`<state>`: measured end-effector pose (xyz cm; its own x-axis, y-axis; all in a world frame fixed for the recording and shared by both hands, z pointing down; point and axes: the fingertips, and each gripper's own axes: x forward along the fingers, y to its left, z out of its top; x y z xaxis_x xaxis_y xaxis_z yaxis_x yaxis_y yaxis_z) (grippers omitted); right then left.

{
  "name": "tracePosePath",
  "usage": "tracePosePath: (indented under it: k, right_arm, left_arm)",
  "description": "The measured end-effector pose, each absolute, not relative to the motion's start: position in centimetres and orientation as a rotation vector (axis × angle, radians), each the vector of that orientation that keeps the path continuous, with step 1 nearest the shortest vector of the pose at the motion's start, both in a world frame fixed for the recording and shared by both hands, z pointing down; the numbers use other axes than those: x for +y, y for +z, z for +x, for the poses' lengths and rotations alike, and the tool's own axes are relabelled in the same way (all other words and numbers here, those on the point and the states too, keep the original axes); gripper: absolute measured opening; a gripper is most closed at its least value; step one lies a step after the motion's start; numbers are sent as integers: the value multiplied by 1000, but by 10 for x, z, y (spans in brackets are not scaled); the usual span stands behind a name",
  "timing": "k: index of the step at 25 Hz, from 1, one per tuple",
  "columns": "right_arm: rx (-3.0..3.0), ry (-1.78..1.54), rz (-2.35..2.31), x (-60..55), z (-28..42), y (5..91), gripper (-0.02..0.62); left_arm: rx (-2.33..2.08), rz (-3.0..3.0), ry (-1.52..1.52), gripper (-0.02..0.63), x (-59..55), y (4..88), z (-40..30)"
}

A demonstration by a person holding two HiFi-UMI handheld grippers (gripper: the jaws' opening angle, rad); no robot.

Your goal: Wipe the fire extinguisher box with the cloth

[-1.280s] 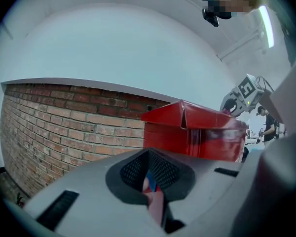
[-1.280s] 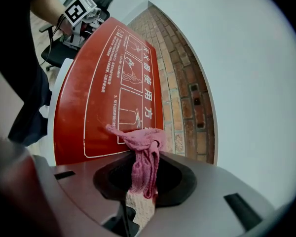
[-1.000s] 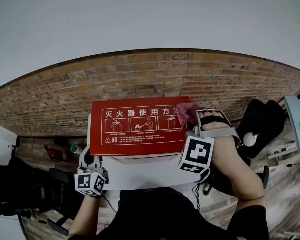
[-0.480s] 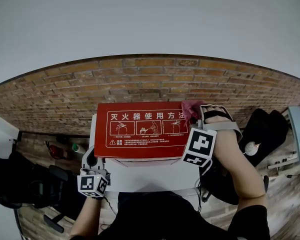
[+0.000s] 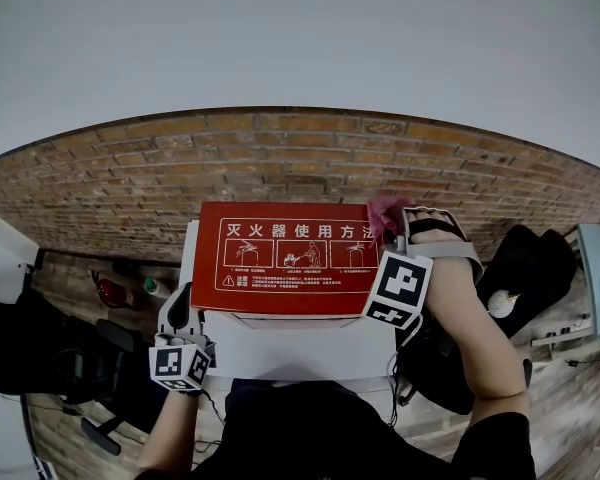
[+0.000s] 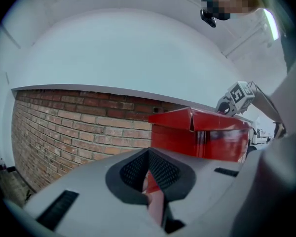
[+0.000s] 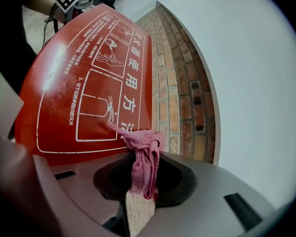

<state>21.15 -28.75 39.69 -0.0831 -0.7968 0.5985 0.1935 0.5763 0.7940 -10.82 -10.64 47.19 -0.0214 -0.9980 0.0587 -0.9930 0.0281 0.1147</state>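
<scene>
The fire extinguisher box has a red lid (image 5: 285, 258) with white print and a white body (image 5: 300, 348), and stands against a brick wall. My right gripper (image 5: 390, 230) is at the lid's far right corner, shut on a pink cloth (image 5: 383, 211). In the right gripper view the cloth (image 7: 143, 157) hangs bunched from the closed jaws (image 7: 142, 184), its tip touching the red lid (image 7: 89, 83). My left gripper (image 5: 180, 313) sits by the box's left side, below the lid edge. In the left gripper view its jaws (image 6: 149, 174) look shut on nothing, facing the red box (image 6: 202, 137).
A brick wall (image 5: 130, 188) runs behind the box, with a pale wall above it. A black chair (image 5: 525, 258) stands at the right on a wooden floor. A red object (image 5: 110, 291) and dark gear (image 5: 50, 358) lie at the left.
The right gripper has slid the cloth a little toward the lid's far right corner. The left gripper has stayed by the box's left side.
</scene>
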Motion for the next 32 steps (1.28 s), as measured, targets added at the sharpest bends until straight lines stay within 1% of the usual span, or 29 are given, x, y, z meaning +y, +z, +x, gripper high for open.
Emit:
tracePosePath:
  k: [8,14,32]
  right_arm:
    - [-1404,-945,556,-288,205,395,100]
    - [-1383,-929,569,-282,194,399,100]
    - [-1371,-879,593,-275,151,399,100]
  left_arm:
    - [-2254,2035,-73,18,-82,464,-111]
    - [-2240,2048,-68,18,-70,461,-112]
    - [-2046,2170,-75,18,-65,467,-118]
